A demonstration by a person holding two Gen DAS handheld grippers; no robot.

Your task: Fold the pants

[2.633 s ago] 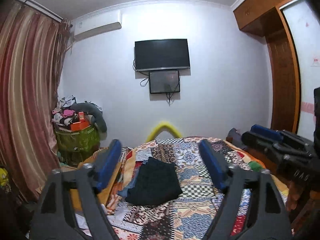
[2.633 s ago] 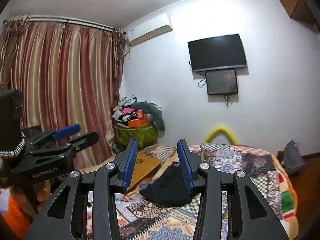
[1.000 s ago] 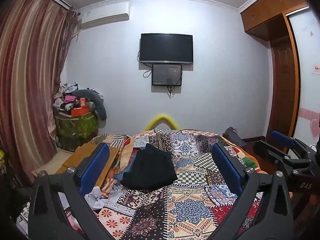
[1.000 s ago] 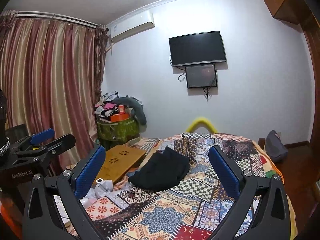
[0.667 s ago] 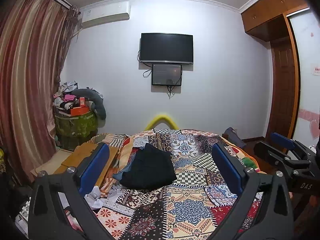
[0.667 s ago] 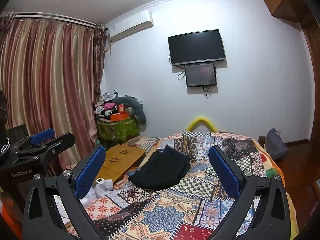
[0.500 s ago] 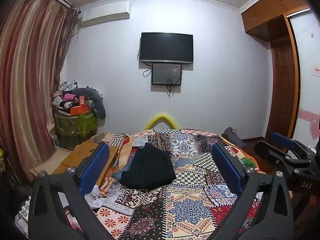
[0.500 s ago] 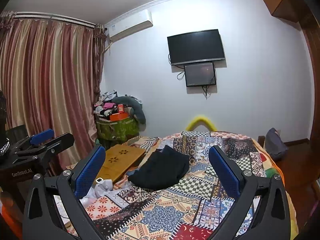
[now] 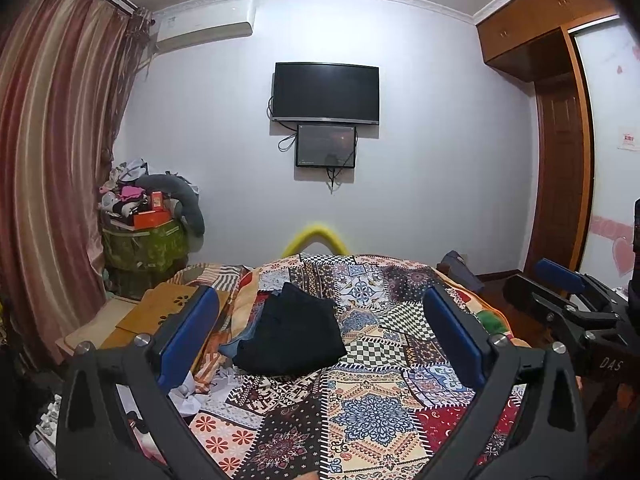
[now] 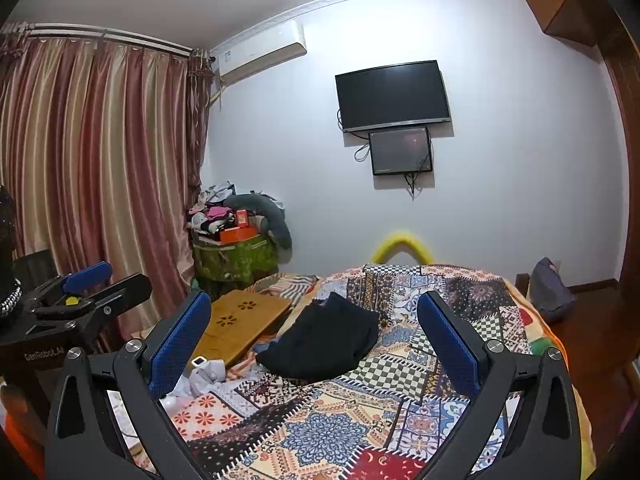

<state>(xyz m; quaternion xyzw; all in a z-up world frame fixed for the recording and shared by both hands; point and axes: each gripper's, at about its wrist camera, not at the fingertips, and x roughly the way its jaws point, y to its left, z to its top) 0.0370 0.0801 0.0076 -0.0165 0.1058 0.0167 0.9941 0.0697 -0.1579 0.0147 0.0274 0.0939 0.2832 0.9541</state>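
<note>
Dark folded pants [image 9: 290, 334] lie in a compact pile on the patchwork bedspread [image 9: 360, 408], left of the bed's middle; they also show in the right wrist view [image 10: 324, 344]. My left gripper [image 9: 320, 332] is open wide and empty, held back from the bed, well short of the pants. My right gripper [image 10: 314, 338] is open wide and empty, also held back. The right gripper shows at the right edge of the left wrist view [image 9: 568, 296]; the left one shows at the left edge of the right wrist view [image 10: 88, 288].
A wooden lap tray [image 10: 244, 320] and crumpled white cloth [image 10: 200, 376] lie at the bed's left side. A green hamper piled with clothes [image 9: 144, 240] stands by the curtain. A TV [image 9: 326, 94] hangs on the far wall. A wooden wardrobe [image 9: 560, 184] stands right.
Both grippers have drawn back from the pants and opened wider, the right one from nearly shut. Over the last second they are almost still. The pants have not moved.
</note>
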